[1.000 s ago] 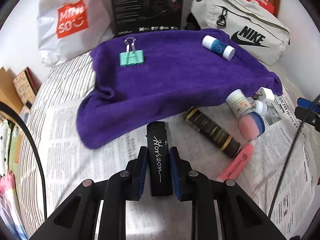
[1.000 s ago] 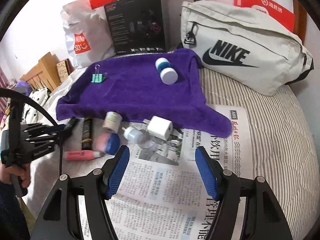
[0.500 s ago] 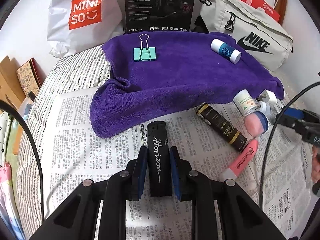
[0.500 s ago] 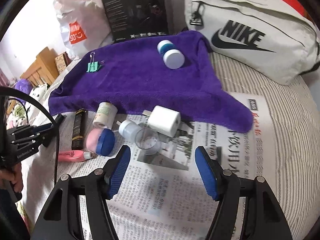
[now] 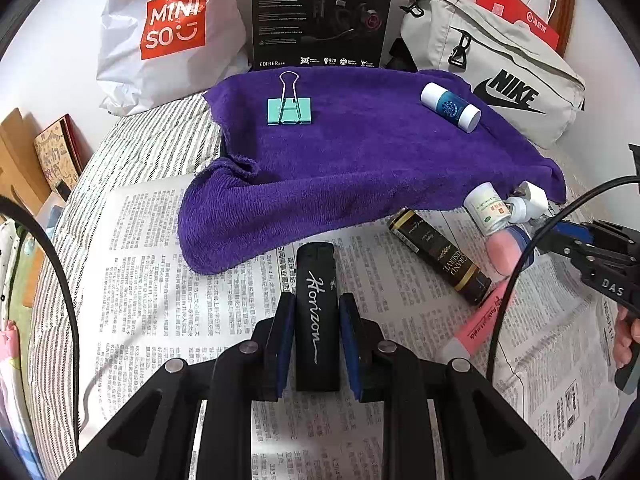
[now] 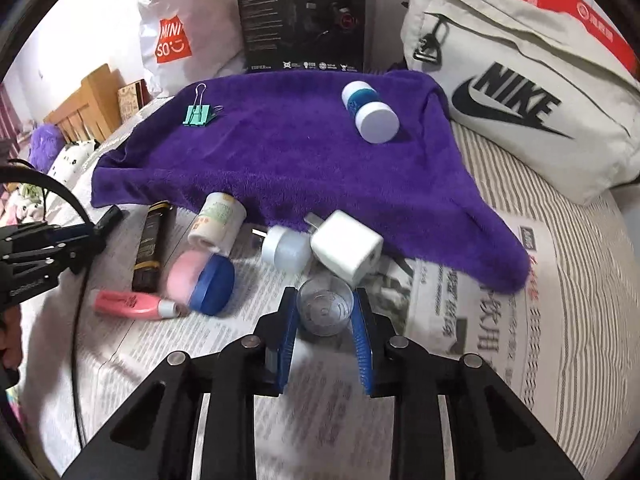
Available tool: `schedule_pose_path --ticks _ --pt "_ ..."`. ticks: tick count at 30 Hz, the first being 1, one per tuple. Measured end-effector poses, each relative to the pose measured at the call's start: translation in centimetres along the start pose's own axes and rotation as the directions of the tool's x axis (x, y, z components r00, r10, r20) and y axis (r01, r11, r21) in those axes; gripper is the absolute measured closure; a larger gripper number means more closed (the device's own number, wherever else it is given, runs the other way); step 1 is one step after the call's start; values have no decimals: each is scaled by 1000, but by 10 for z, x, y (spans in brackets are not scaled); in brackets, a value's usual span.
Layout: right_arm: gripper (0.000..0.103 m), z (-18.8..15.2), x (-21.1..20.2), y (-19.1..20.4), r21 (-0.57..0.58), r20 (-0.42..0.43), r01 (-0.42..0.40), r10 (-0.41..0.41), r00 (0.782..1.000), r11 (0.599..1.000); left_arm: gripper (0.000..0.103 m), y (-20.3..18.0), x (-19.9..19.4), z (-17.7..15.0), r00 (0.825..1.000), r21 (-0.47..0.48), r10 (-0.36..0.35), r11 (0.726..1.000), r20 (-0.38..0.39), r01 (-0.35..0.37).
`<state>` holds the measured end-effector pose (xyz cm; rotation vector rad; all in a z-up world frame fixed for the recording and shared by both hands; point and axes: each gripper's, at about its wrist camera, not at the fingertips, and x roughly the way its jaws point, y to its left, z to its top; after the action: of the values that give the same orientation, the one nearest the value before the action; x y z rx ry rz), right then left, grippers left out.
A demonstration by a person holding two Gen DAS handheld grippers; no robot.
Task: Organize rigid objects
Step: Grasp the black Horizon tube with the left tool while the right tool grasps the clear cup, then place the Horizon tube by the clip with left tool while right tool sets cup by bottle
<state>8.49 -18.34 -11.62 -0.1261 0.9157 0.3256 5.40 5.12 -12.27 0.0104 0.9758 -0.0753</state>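
Newspaper [image 5: 168,280] covers the striped bed under my grippers. At lower centre of the left wrist view, my left gripper [image 5: 316,312] is clamped on a black lighter [image 5: 317,312] lettered "Horizon", above the paper. At lower centre of the right wrist view, my right gripper [image 6: 325,312] brackets a small clear cup [image 6: 325,311], pads at its sides; I cannot tell if they grip it, and it looks empty. Just beyond it lie a white charger [image 6: 346,246], a dark tube [image 5: 438,256] reading "GRAND RESERVE" and a pink marker [image 6: 132,304]. Higher up, a purple towel [image 5: 380,160] carries a teal binder clip [image 5: 289,110]. Along the top stand a MINISO bag [image 5: 168,28], an EDIFIER box [image 5: 322,12] and a NIKE pouch [image 6: 516,92].
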Motion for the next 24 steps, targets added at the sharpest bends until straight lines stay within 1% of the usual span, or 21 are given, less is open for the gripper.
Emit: schedule_pose_path --ticks 4,5,9,12,14,15,18,24 --pt "76 -6 0 0 -14 -12 4 -4 1000 1000 81 -4 -1 -1 1000 17 19 1000 9 -19" --pt "76 -8 0 1 -21 2 10 -10 1000 1000 81 -4 0 -1 1000 15 19 1000 11 -20" --pt "76 -10 0 1 -24 28 12 -11 1000 1000 81 -1 -1 -3 1000 1 3 1000 27 -3" --pt "76 -9 -1 0 -13 17 -2 2 1000 1000 82 -2 -1 -2 1000 5 2 1000 11 -2" --pt "76 -10 -5 1 -23 10 -4 4 1000 1000 82 -2 -2 -2 1000 11 -4 1000 2 4" --pt "76 -10 -9 2 -25 20 -2 3 1000 1000 82 -1 -3 -2 1000 8 -11 1000 -3 11" --pt "76 -9 -19 4 -27 34 -27 28 999 999 82 1 -5 -3 999 -11 -34 999 -9 34" --pt "76 -5 -29 4 -31 44 -46 47 998 998 82 3 -18 -1 999 -21 -54 998 8 54"
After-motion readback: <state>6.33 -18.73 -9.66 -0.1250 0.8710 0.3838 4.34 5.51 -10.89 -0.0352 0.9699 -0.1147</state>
